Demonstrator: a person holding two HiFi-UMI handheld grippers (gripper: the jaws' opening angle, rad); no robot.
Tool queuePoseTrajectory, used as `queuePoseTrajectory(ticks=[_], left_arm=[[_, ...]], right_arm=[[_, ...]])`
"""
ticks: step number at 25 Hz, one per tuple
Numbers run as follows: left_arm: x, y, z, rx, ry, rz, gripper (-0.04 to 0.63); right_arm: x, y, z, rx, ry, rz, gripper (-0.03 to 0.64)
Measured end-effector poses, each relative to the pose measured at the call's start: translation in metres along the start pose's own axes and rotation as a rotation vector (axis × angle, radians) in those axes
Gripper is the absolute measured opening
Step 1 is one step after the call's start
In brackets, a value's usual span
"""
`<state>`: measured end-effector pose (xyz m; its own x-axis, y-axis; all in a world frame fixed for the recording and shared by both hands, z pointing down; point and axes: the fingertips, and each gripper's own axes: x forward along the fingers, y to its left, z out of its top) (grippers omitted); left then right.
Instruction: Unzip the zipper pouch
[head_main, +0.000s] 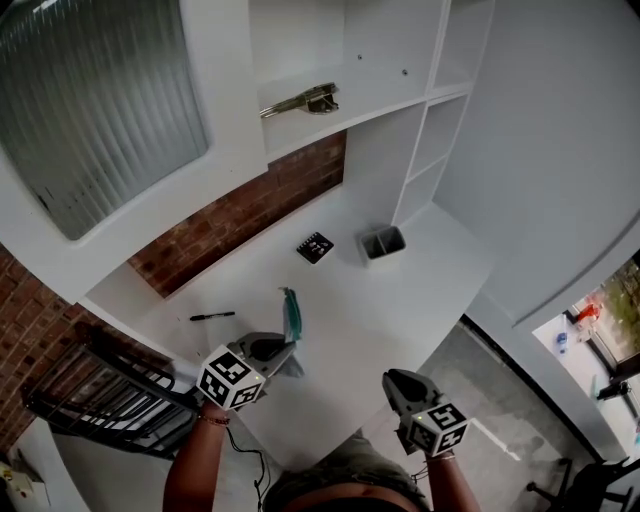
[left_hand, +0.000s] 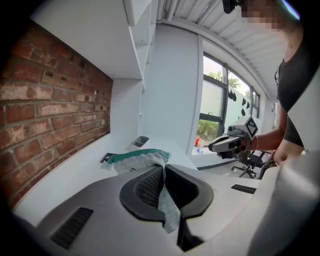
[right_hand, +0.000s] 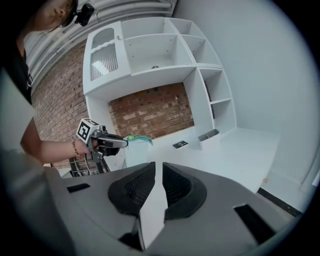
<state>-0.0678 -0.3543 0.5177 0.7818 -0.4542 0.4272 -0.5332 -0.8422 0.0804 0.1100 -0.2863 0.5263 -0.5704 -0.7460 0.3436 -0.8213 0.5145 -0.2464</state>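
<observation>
Closest to you, your right gripper hangs over the near edge of the desk. Its jaws are almost together, with only a thin slit between the pads and nothing in it, so that tool is doing no work on the task. Your left gripper has its jaws pressed tight on a fold of the zipper pouch, pinching the pale grey fabric near one lower corner. That grip holds the pouch up off the desk with its teal zipper running along the top edge. The two grippers are well apart, and the pouch is between them only in the loosest sense. So the anchoring grip is in place, but the unzipping itself looks undone. The teeth seem to run together along the band, though the views are too small to be sure, and I can't pick out the slider or its tab. What's left is to find that tab with your right gripper, close on it, and draw it along the zipper while the left holds firm. Farther out on the desk lie a black pen, a small black card and a grey holder, all untouched.
</observation>
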Motion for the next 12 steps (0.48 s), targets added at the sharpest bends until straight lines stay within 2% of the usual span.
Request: queuePoseTrajectory(ticks=[5,9,12], left_arm=[[0.017,0.033,0.004,0.013,0.031,0.064,0.009],[0.035,0.056,0.006,-0.008,0.026,0.112,0.009],[0.053,0.066,-0.001,-0.001,0.065,0.128,0.009]], right_arm=[[0.003,-0.014,-0.002,0.011,0.007,-0.017,0.044],[0.004,-0.024,-0.003,0.021,0.012,-0.018,0.044],[0.005,-0.031,-0.003,0.025,0.015,-0.018,0.044]])
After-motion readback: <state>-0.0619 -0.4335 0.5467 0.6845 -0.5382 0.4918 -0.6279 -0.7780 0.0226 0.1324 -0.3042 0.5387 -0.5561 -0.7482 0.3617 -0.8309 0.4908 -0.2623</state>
